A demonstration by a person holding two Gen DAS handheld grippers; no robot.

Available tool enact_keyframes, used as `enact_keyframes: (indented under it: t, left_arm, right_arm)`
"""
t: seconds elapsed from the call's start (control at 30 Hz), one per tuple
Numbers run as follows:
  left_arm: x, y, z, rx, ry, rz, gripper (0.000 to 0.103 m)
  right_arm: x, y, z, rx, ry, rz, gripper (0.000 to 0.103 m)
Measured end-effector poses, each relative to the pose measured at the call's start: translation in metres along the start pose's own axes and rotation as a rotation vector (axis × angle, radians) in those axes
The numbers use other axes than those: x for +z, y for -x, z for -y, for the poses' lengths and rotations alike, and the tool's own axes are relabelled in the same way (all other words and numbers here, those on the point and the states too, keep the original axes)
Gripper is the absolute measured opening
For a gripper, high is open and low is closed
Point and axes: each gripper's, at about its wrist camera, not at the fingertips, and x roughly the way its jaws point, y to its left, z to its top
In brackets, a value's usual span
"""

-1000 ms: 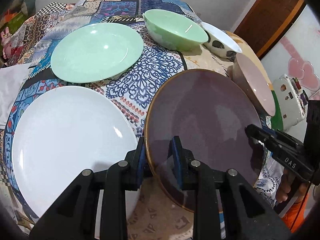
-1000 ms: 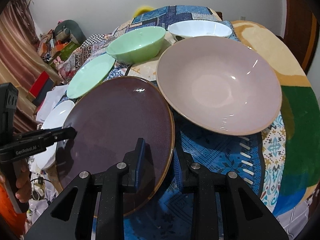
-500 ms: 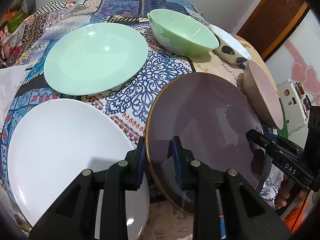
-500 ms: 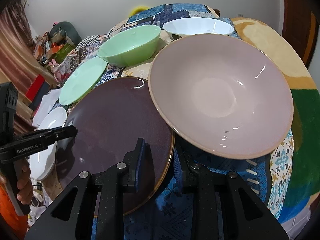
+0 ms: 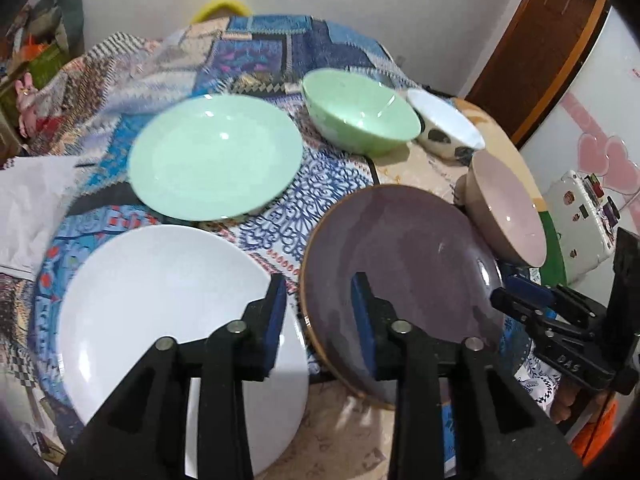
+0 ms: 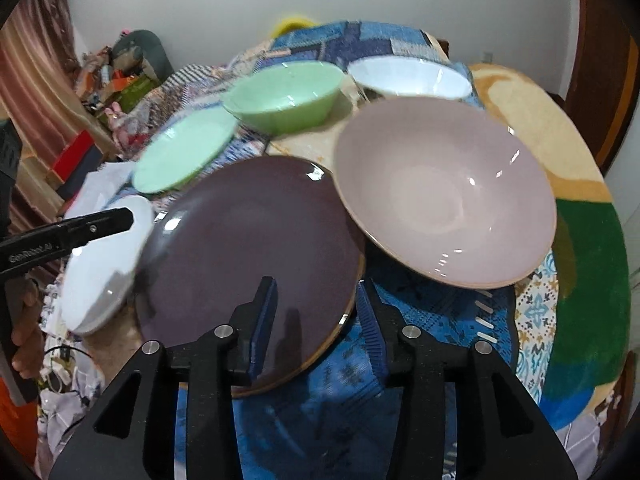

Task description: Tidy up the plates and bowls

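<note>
A dark purple plate point(image 5: 400, 260) point(image 6: 248, 240) lies between a white plate point(image 5: 160, 300) point(image 6: 100, 272) and a pink bowl point(image 5: 508, 208) point(image 6: 444, 188). My left gripper point(image 5: 318, 308) straddles its near-left rim, open, and the rim sits loose in the gap. My right gripper point(image 6: 316, 304) straddles the opposite rim, also open, with the rim close to its right finger. Each gripper shows in the other's view: the right gripper point(image 5: 520, 304), the left gripper point(image 6: 120, 220). Whether the purple plate's edge rests on the white plate I cannot tell.
Farther back on the patterned cloth point(image 5: 280, 220) are a green plate point(image 5: 216, 156) point(image 6: 184, 156), a green bowl point(image 5: 360, 120) point(image 6: 284, 96) and a white spotted bowl point(image 5: 444, 128) point(image 6: 408, 78). A white box point(image 5: 580, 220) stands off the table's right. A hand point(image 6: 24, 320) holds the left gripper.
Both grippers' fingers have spread apart from the purple plate's rim. Both views have drawn back and tilted up a little, with motion blur.
</note>
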Motion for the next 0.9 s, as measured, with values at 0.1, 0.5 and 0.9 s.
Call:
enact_keyframes:
  t: [0.1,0.5,0.9]
  left_arm:
    - [-0.006,0.021,-0.004,0.025,0.0,0.048,0.05]
    - [-0.033,0.086,-0.047,0.144,0.042,0.173,0.09]
    - [-0.062,0.079,-0.119,0.202,0.168,0.106,0.091]
  right_arm:
    - [0.004,0.012,-0.011,0.009,0.024,0.034,0.044]
    - [0.018,0.023,-0.071,0.047,0.139,0.121,0.071]
    - [0.023,-0.018,-0.124,0.089,0.235,0.067,0.075]
